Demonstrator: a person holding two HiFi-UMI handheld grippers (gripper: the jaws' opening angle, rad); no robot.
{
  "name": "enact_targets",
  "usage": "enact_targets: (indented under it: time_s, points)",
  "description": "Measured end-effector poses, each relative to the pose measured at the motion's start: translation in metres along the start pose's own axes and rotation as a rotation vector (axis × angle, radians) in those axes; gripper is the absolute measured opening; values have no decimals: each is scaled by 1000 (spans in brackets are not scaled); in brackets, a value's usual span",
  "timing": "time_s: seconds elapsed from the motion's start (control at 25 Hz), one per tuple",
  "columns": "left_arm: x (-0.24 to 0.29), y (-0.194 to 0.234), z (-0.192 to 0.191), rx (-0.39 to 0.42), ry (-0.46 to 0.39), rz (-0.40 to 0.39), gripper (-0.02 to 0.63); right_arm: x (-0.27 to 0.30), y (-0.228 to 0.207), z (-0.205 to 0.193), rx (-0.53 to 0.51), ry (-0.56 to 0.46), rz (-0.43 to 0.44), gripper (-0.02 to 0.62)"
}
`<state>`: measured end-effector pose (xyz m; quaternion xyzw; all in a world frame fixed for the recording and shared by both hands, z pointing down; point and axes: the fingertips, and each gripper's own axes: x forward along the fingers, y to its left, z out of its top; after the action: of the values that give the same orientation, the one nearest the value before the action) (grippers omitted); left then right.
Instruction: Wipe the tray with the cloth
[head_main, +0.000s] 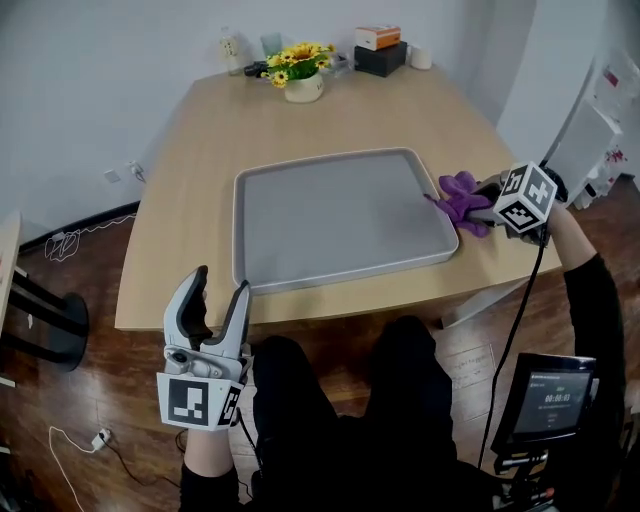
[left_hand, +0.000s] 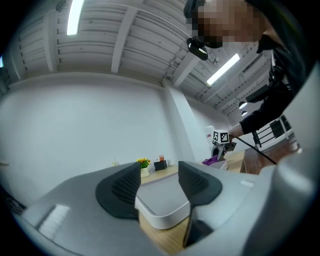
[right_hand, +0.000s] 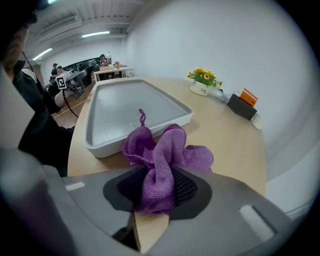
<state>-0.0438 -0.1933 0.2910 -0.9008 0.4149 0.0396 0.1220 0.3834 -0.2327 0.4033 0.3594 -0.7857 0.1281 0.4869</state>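
Right tongs (right_hand: 157, 187) are closed on the purple cloth (right_hand: 161, 150), which is pinched between the two dark pads and bunches out in front of them. The cloth is held at the right rim of the tray (head_main: 340, 215), over the desk (head_main: 190, 190), and one thin strand of it is seen against the tray's corner. Left tongs (head_main: 218, 298) are held apart with nothing between them, off the near edge of the desk and well apart from cloth and tray.

Black-and-white square markers are carried on the cube (head_main: 527, 198) of the right tongs. Figures are shown on a small screen (head_main: 550, 392) at the lower right, too small to be read.

The cloth is seen as crumpled folds of a coarse, open weave. The tray is grey, rectangular, round-cornered, with a raised rim.
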Motion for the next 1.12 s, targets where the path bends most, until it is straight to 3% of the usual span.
enact_targets:
  time_s: [0.16,0.28,0.4,0.52,0.64,0.72,0.88,0.96,1.12]
  points:
    - [4,-1,-5,10,16,-8,218,-15,0,9,71,-68,-33,87]
    - [13,7,-3,-8,18,5,231,-44,6,57,63,-258,-55,87]
    - [18,11,-1,-21,26,-9,294,-80,22,119,56,-483,-101,87]
    - [21,7,-10,-7,83,-61,333,-87,24,161,70,-580,-129,87]
    - [24,1,-39,81,235,-126,400,-39,6,164,86,-442,-124,89]
    - [27,-1,-59,134,351,-189,404,-3,-8,154,102,-305,-128,89]
    - [27,-11,-89,132,514,-305,376,43,-36,143,143,-121,-177,91]
    - [25,-13,-99,121,562,-328,319,59,-39,142,151,-54,-186,91]
    - [26,-11,-98,96,573,-367,316,68,-35,156,114,14,-193,89]
